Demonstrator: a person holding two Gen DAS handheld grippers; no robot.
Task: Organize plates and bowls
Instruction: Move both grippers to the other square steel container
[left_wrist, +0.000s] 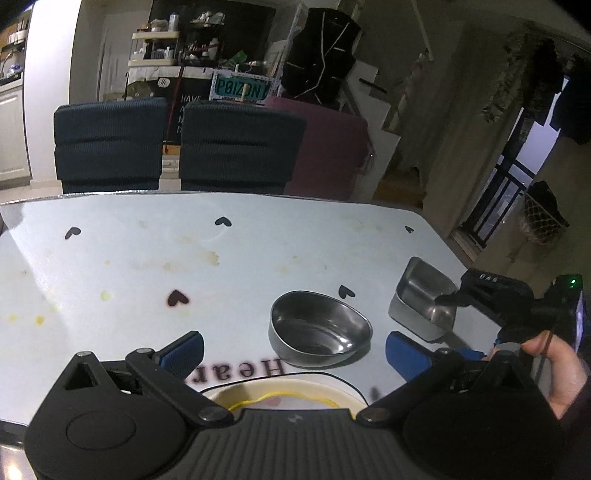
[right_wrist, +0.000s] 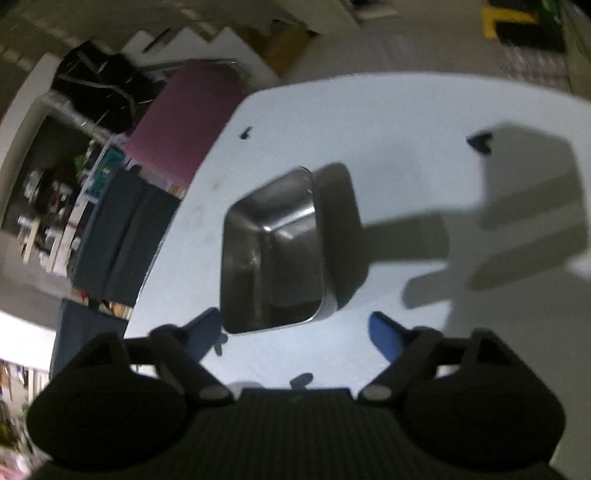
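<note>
- While two steel dishes sit on the table (left_wrist: 147, 258), count is: one round steel bowl (left_wrist: 319, 328), one rectangular steel tray (left_wrist: 424, 299), plus one cream plate (left_wrist: 280, 391) with a yellow ring at the near edge, under the left gripper (left_wrist: 295, 347).
- Bowl is near the middle-right of the table; tray is just right of it, apart, not touching.
- Left gripper: jaws spread wide, nothing between the pads, pointing down over plate and bowl.
- Right gripper (right_wrist: 299, 328): jaws released, blue pads either side of the tray's near end, not pressing it; view is blurred.
- A hand (left_wrist: 554, 365) grips the right tool's handle.
- Table is pale blue with dark heart prints and stains.
- Two dark blue chairs (left_wrist: 177, 144) and one maroon chair (left_wrist: 332, 147) behind; cluttered shelves beyond.
</note>
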